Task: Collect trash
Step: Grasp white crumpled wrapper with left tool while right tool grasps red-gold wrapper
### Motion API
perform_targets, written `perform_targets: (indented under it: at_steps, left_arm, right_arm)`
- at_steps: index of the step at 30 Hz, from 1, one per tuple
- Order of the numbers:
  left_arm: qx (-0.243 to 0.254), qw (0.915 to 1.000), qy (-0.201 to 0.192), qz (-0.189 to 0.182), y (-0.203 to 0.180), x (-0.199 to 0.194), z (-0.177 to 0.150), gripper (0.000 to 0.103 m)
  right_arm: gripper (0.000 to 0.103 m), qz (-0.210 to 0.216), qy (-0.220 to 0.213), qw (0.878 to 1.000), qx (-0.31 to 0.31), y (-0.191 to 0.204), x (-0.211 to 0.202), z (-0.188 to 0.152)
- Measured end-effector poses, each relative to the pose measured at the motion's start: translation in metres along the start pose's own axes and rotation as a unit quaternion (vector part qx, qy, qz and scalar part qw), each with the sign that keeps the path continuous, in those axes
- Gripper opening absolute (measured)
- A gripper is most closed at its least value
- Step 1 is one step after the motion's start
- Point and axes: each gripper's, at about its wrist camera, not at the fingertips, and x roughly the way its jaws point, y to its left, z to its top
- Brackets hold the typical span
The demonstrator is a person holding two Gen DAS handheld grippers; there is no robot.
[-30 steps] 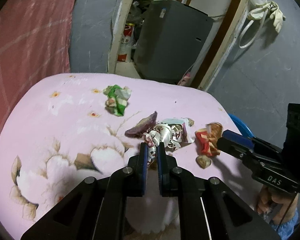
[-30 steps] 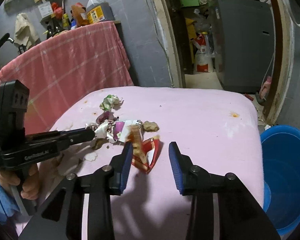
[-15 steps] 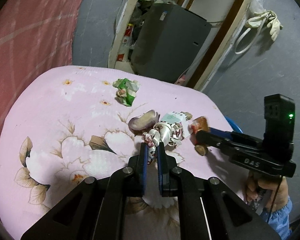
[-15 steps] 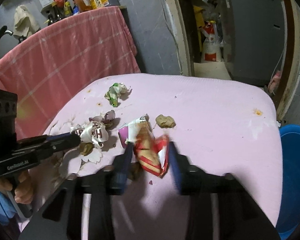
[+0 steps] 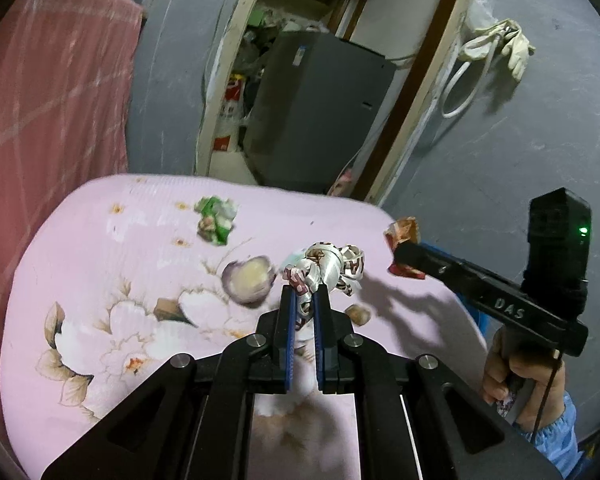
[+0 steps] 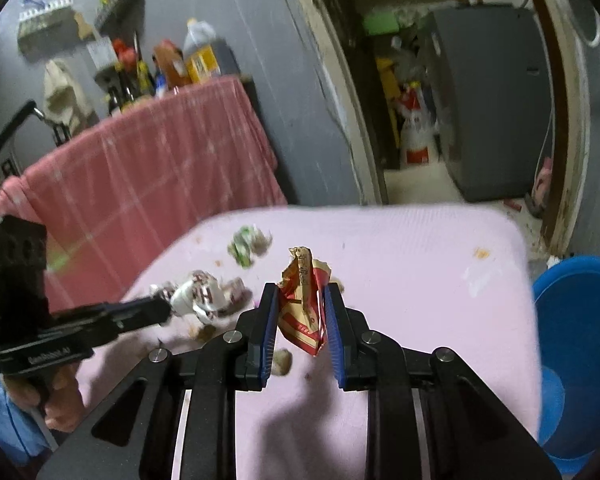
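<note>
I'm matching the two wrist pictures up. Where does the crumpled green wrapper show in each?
Left wrist view: the green wrapper lies left of centre, on the far part of the pink cloth, beyond the left gripper.
Right wrist view: the green wrapper, blurred, sits just left of centre, beyond the right gripper.
Shared landmark: the grey cabinet in the doorway.

1. I am seeing wide bare cloth on the pink table (image 6: 412, 248) between the red wrapper (image 6: 304, 300) and the blue bucket (image 6: 576, 344); a gripper is passing there freely.
2. Left of the red wrapper, the left gripper (image 6: 162, 308) with its silver wrapper (image 6: 198, 296) is crowding the way.
3. Beyond the red wrapper, a green wrapper (image 6: 246, 246) is lying in the path.
4. Just in front of it, brown scraps (image 6: 280, 362) are littering the cloth.
5. Far left of it, the pink-draped counter (image 6: 160, 168) is walling off that side.
</note>
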Motion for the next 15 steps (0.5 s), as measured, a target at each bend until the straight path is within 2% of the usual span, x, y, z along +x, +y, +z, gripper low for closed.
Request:
perform_targets:
  at_steps: [8, 15]
  left_arm:
    - [0.028, 0.9959, -0.085, 0.007, -0.041, -0.014, 0.015, 0.006]
    - [0.063, 0.9887, -0.136, -0.004, -0.092, -0.013, 0.029, 0.006]
  right_arm:
    - [0.021, -0.038, -0.102, 0.994, -0.014, 0.003, -0.061, 0.016]
    - [0.021, -0.097, -0.174, 0.98, -0.025, -0.003, -0.115, 0.024]
